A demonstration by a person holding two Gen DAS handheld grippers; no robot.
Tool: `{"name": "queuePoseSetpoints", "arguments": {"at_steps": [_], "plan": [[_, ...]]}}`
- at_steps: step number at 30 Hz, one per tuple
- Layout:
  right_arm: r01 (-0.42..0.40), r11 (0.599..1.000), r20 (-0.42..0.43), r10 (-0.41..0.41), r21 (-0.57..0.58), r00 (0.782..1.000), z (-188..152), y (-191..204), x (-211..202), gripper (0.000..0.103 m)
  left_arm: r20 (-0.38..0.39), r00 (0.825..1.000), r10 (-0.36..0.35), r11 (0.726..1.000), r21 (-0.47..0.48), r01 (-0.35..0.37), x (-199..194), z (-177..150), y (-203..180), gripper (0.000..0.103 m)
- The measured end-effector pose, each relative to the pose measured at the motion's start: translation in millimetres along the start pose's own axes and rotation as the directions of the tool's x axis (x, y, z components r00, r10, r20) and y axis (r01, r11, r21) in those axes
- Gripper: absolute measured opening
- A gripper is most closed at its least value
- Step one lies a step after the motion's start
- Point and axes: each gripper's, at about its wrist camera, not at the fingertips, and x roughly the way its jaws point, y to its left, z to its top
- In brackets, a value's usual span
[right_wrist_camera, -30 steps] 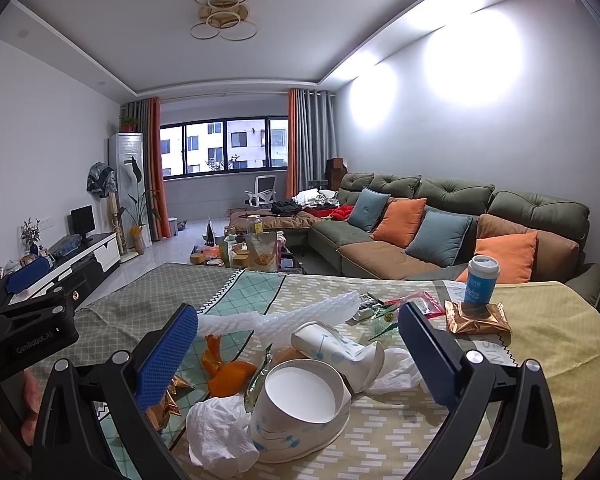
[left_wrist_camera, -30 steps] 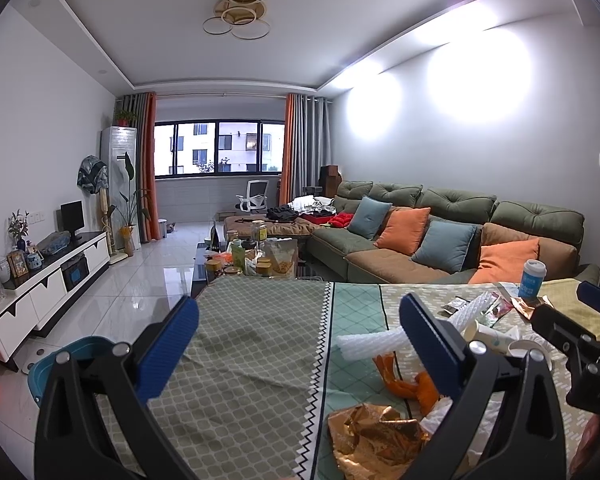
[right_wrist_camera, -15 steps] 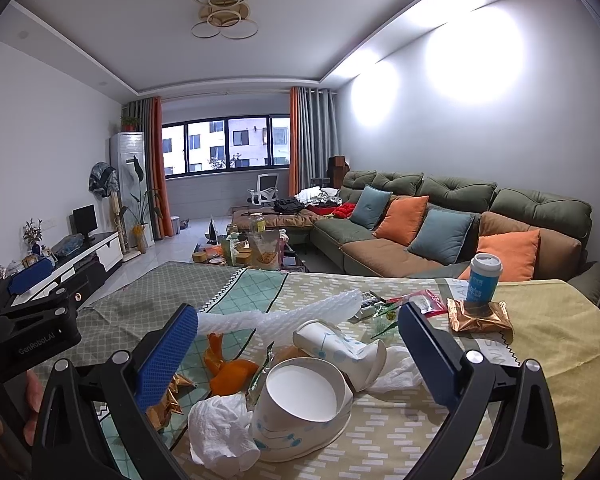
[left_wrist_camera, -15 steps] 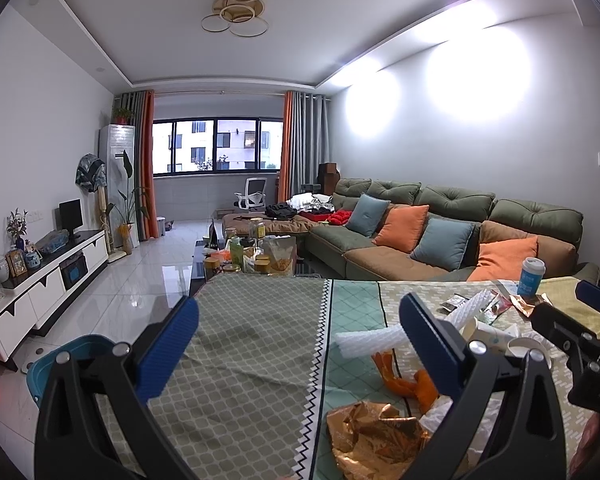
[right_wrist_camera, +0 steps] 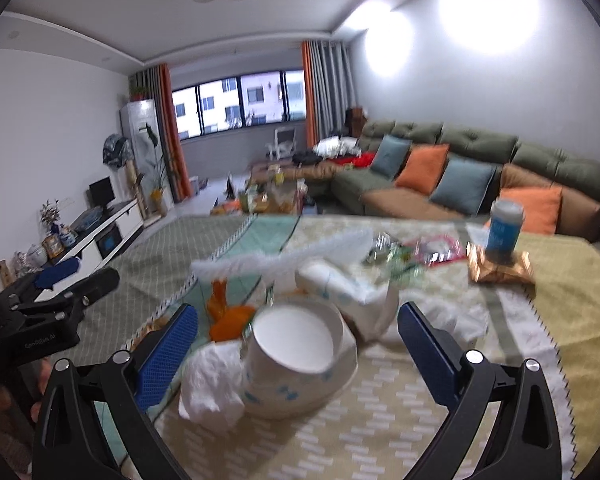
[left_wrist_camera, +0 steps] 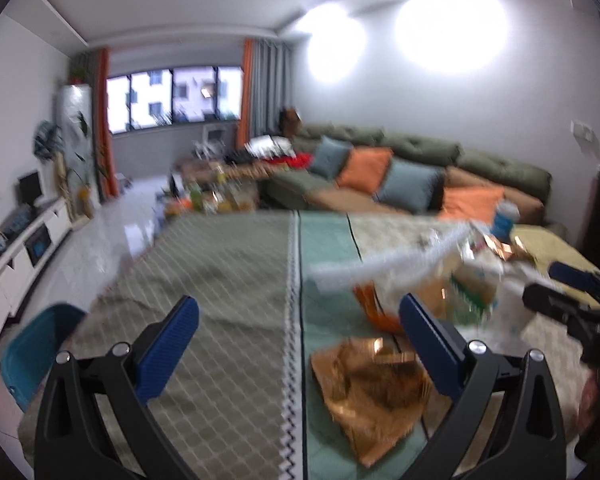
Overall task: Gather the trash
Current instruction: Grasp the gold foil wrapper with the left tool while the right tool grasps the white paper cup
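The trash lies in a loose heap on the tabletop [right_wrist_camera: 560,280], which is covered by a patchwork cloth of green, teal and yellow panels. In the right wrist view the heap is just ahead: a squashed white paper bowl with blue marks [right_wrist_camera: 300,356], a crumpled white tissue [right_wrist_camera: 212,384] touching its left side, a flattened white paper cup [right_wrist_camera: 340,284] behind it, orange peel [right_wrist_camera: 228,316] and a long strip of white foam netting [right_wrist_camera: 284,256]. Farther back a blue-and-white lidded cup [right_wrist_camera: 504,228] stands upright on a gold foil packet [right_wrist_camera: 500,268].

The right gripper [right_wrist_camera: 298,344] hovers over the bowl with its jaws spread wide and just beginning to close; the bowl sits between the pads, but they do not press on it. The left gripper [left_wrist_camera: 300,340] is released and empty, its jaws framing bare cloth, with a crumpled gold-brown foil wrapper [left_wrist_camera: 372,388] just inside its right pad.

This looks like the opening reach of the collecting step: nothing is gripped yet. The next move probably calls for lowering the right jaws around the bowl's rim and closing firmly enough to lift it, since thin paper may buckle or slip. A blue bin [left_wrist_camera: 40,348] beside the tabletop at the left seems the likely place for it.
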Motion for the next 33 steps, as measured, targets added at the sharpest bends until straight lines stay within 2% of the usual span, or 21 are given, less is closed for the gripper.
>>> {"name": "queuePoseSetpoints", "arguments": {"at_steps": [3, 5, 7, 8, 10, 14, 16, 18, 19, 24, 33], "plan": [[-0.024, 0.999, -0.056, 0.025, 0.035, 0.998, -2, -15, 9, 0.084, -0.081, 0.994, -0.068, 0.998, 0.0, 0.069, 6, -14, 7, 0.099], [-0.046, 0.997, -0.08, 0.051, 0.06, 0.995, -4, -21, 13, 0.072, -0.115, 0.988, -0.105, 0.994, 0.005, 0.107, 7, -21, 6, 0.095], [-0.089, 0.992, -0.103, 0.098, 0.093, 0.99, -5, -29, 18, 0.063, -0.163, 0.974, -0.16, 0.987, 0.002, 0.163, 10, -29, 4, 0.082], [-0.092, 0.991, -0.104, 0.103, 0.102, 0.989, -3, -30, 17, 0.063, -0.188, 0.964, -0.185, 0.982, 0.0, 0.189, 11, -33, 3, 0.08], [-0.098, 0.989, -0.099, 0.109, 0.11, 0.989, -2, -31, 14, 0.062, -0.222, 0.95, -0.219, 0.975, -0.008, 0.223, 17, -37, 0, 0.062], [-0.107, 0.988, -0.093, 0.118, 0.111, 0.989, 4, -36, 7, 0.058, -0.275, 0.91, -0.311, 0.95, -0.061, 0.306, 24, -47, -3, 0.042], [-0.106, 0.989, -0.083, 0.115, 0.105, 0.99, 7, -39, 3, 0.056, -0.294, 0.889, -0.35, 0.936, -0.09, 0.339, 27, -51, -2, 0.025], [-0.109, 0.989, -0.073, 0.116, 0.098, 0.991, 11, -40, -1, 0.044, -0.295, 0.886, -0.358, 0.933, -0.096, 0.346, 31, -53, -3, 0.017], [-0.104, 0.99, -0.069, 0.11, 0.093, 0.992, 13, -41, -2, 0.044, -0.294, 0.884, -0.364, 0.931, -0.1, 0.35, 32, -54, -2, 0.011], [-0.088, 0.993, -0.056, 0.093, 0.081, 0.994, 18, -45, -7, 0.044, -0.289, 0.876, -0.385, 0.923, -0.136, 0.36, 40, -53, 4, 0.009], [-0.132, 0.987, 0.011, 0.132, 0.096, 0.991, 37, -45, -25, 0.044, -0.215, 0.894, -0.394, 0.916, -0.17, 0.363, 23, -29, 13, 0.007]]}}
